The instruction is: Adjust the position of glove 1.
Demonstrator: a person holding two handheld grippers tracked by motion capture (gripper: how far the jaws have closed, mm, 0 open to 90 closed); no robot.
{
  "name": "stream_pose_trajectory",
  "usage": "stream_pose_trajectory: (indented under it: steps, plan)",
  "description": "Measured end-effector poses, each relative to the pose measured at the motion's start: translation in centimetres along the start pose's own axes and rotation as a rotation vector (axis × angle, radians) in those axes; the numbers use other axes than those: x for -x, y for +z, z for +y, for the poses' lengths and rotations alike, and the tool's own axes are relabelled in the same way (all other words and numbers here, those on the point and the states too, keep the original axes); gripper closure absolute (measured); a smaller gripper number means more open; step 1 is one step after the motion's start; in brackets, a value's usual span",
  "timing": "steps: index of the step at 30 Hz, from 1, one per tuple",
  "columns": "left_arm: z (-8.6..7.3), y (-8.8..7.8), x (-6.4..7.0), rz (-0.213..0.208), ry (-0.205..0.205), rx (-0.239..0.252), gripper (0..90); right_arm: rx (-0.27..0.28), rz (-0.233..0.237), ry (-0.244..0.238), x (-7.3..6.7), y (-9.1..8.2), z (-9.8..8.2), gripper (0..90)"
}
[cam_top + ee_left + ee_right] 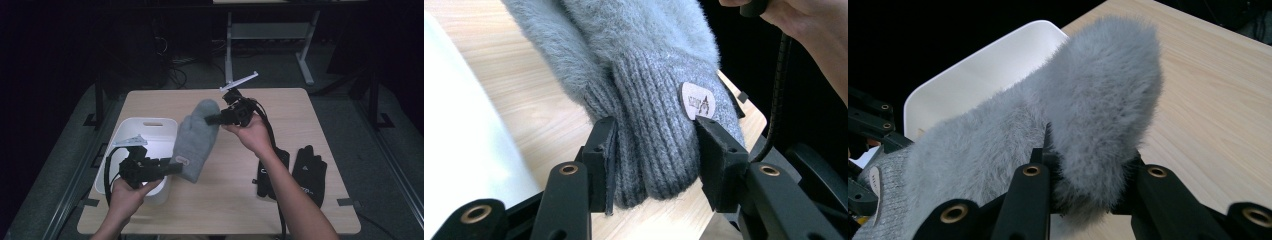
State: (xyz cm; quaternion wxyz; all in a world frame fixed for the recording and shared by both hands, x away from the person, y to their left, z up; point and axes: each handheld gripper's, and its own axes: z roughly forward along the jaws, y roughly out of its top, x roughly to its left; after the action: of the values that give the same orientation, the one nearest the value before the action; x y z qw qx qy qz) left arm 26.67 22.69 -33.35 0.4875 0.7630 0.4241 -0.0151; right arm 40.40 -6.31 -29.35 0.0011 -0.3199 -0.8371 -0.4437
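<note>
You have the fuzzy grey knitted mitten [196, 141] at frame centre, left gripper [172, 168] clamping its ribbed cuff, right gripper [212, 119] pinching its tip; the white plastic bin [147, 131] at left awaits it.

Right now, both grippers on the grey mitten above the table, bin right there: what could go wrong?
1. The left gripper clamps only the ribbed cuff of the grey mitten; the knit could stretch and slide out.
2. The right gripper pinches just the fluffy tip, so that grip may slip.
3. The mitten hangs beside the white bin; a loose end could snag its rim or fall outside. The black gloves lie clear of this.
</note>
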Motion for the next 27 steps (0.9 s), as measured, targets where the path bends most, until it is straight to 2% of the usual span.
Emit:
stream_pose_trajectory:
  steps: [15,18,27]
  plan:
    - [-1.0,-4.0,-2.5,0.055,-0.039,0.038,54.7,-0.018,0.049,-0.023,-2.2,4.4,3.4,75.4]
    - [-1.2,-4.6,-3.0,0.067,-0.042,0.038,54.7,-0.027,0.059,-0.038,-2.6,5.5,4.2,75.3]
    - [-2.3,-6.1,-4.9,0.100,-0.080,0.049,54.6,-0.049,0.084,-0.043,-3.5,8.7,5.7,75.2]
